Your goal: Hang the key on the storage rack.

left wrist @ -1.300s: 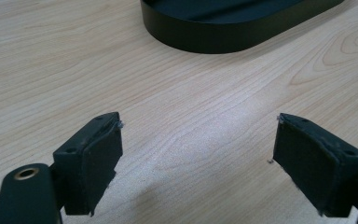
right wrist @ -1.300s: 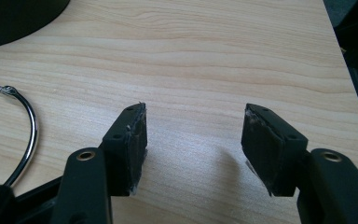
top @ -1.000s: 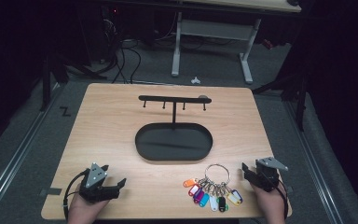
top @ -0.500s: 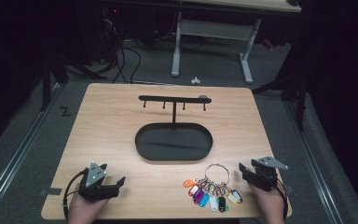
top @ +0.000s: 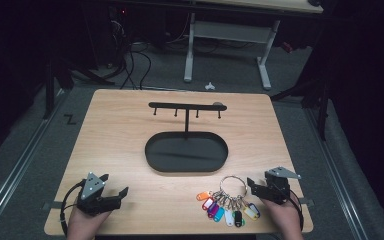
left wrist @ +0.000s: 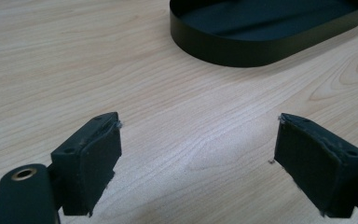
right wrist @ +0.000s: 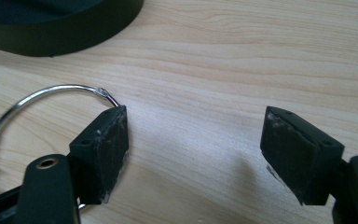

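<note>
Right gripper [top: 254, 184] sits low over the near right corner of the wooden table [top: 120, 130], held in the person's right hand [top: 284, 217]. Jaws wide apart, having just been opening; only bare wood between the pads in the right gripper view [right wrist: 195, 154]. Its left jaw tip lies over the edge of the metal key ring [right wrist: 51, 93]; whether it touches the wire I cannot tell. The ring lies flat on the table, outside the jaws.

In the high view the key ring [top: 233, 183] rests just left of the right gripper, with a fan of coloured key tags [top: 225, 210] spread toward the table's near edge.

Just beyond the ring, at table centre, a black oval tray [top: 155, 162] with a T-shaped hook rack [top: 186, 106] rising from it.

Left gripper [top: 116, 185] at the near left corner, well apart from the ring, jaws spread wide over bare wood [left wrist: 196, 149]; tray wall [left wrist: 242, 46] ahead of it.
</note>
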Available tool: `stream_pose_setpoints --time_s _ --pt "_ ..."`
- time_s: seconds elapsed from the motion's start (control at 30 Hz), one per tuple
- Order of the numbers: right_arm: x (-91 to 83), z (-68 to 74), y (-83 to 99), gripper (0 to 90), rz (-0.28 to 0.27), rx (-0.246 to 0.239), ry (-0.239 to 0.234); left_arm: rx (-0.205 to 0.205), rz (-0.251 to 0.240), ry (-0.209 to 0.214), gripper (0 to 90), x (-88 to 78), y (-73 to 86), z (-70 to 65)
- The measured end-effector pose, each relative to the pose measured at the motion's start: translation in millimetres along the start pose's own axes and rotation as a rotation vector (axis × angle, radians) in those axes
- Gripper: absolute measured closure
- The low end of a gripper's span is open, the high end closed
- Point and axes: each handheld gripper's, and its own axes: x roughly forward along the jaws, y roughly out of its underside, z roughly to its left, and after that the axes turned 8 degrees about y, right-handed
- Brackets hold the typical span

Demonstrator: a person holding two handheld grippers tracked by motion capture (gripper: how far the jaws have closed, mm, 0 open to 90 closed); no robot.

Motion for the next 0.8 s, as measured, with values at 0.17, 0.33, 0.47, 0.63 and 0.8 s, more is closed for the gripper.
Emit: stream_pose_setpoints --time_s 0.17,0.33,0.47,0.63,0.8 --pt "2.7 6.5 -5.0 18.5 0.121 -0.089 -0.005 0.005 -0.005 0.02 15.2 2.3 -1.5 -0.4" --pt "2.6 9.6 -10.4 20.3 0.186 -0.141 -0.024 0.012 0.003 0.035 14.6 8.7 -3.7 -4.3" --pt "-1.5 9.4 -15.5 19.7 0.203 -0.157 -0.041 0.022 0.008 0.036 14.6 9.9 -4.1 -6.1" --pt "-5.2 9.0 -22.1 19.6 0.258 -0.192 -0.045 0.022 0.015 0.037 14.6 9.8 -2.6 -7.1" --pt "-6.4 13.6 -27.9 22.0 0.318 -0.23 -0.042 0.023 0.023 0.04 14.6 10.0 -2.2 -8.0"
